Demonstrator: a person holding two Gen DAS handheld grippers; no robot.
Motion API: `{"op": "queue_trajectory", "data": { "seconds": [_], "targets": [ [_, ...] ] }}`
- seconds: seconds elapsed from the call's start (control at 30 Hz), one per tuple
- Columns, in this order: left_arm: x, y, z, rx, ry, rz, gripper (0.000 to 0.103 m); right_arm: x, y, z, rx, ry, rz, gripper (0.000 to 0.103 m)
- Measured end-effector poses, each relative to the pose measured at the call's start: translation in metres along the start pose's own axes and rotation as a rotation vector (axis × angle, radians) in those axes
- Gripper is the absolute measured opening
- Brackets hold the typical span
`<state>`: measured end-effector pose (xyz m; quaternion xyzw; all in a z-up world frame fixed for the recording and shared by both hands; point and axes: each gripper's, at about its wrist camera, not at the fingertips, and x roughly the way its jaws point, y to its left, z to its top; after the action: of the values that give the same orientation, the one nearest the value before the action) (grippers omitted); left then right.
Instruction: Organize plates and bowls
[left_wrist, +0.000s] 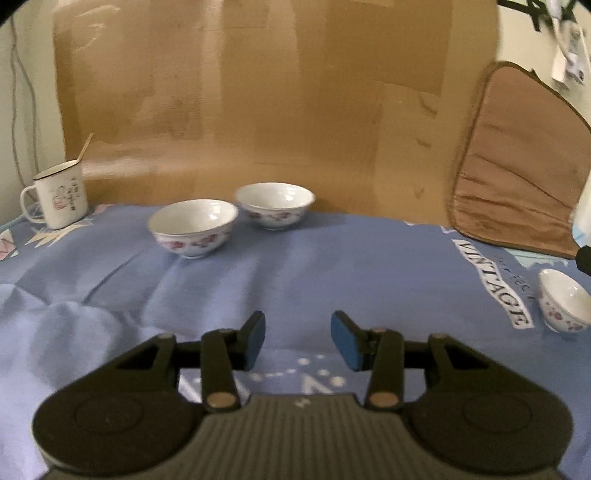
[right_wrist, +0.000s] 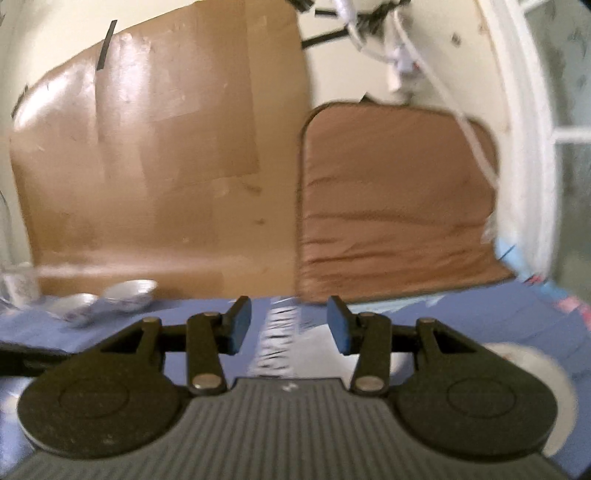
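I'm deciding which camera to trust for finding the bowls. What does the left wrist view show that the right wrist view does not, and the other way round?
Only the left wrist view shows the left gripper, open, and the handled mug sharply.

Only the right wrist view shows the right gripper, open, and a window frame at the right.

Both show the two floral bowls, blurred in the right view, the blue cloth, the cardboard backdrop and the brown cushion. A third bowl is clear on the left; a white blur on the right may be it.
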<state>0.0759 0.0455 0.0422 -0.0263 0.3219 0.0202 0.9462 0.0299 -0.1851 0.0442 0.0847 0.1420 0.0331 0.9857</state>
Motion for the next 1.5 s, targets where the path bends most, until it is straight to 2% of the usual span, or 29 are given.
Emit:
{"op": "queue_trajectory", "data": {
  "seconds": [0.17, 0.5, 0.67, 0.77, 1.0, 1.27, 1.5],
  "targets": [
    [-0.004, 0.019, -0.001, -0.010, -0.028, 0.030, 0.045, 0.010, 0.032, -0.002, 0.082, 0.037, 0.031, 0.048],
    [0.003, 0.050, -0.007, -0.033, -0.048, 0.081, 0.046, 0.028, 0.090, -0.032, 0.008, 0.073, 0.018, 0.048],
    [0.006, 0.053, -0.011, -0.037, -0.048, 0.076, 0.049, 0.032, 0.094, -0.039, -0.040, 0.084, -0.008, 0.049],
    [0.002, 0.054, -0.012, -0.042, -0.072, 0.072, 0.053, 0.031, 0.090, -0.039, -0.022, 0.078, -0.003, 0.057],
    [0.001, 0.053, -0.012, -0.029, -0.080, 0.066, 0.058, 0.032, 0.091, -0.041, -0.015, 0.087, 0.015, 0.061],
    [0.001, 0.053, -0.012, -0.029, -0.071, 0.063, 0.060, 0.047, 0.101, -0.044, -0.068, 0.174, -0.032, 0.062],
    [0.000, 0.053, -0.012, -0.031, -0.075, 0.070, 0.061, 0.052, 0.106, -0.047, -0.103, 0.215, -0.064, 0.062]
  ]
}}
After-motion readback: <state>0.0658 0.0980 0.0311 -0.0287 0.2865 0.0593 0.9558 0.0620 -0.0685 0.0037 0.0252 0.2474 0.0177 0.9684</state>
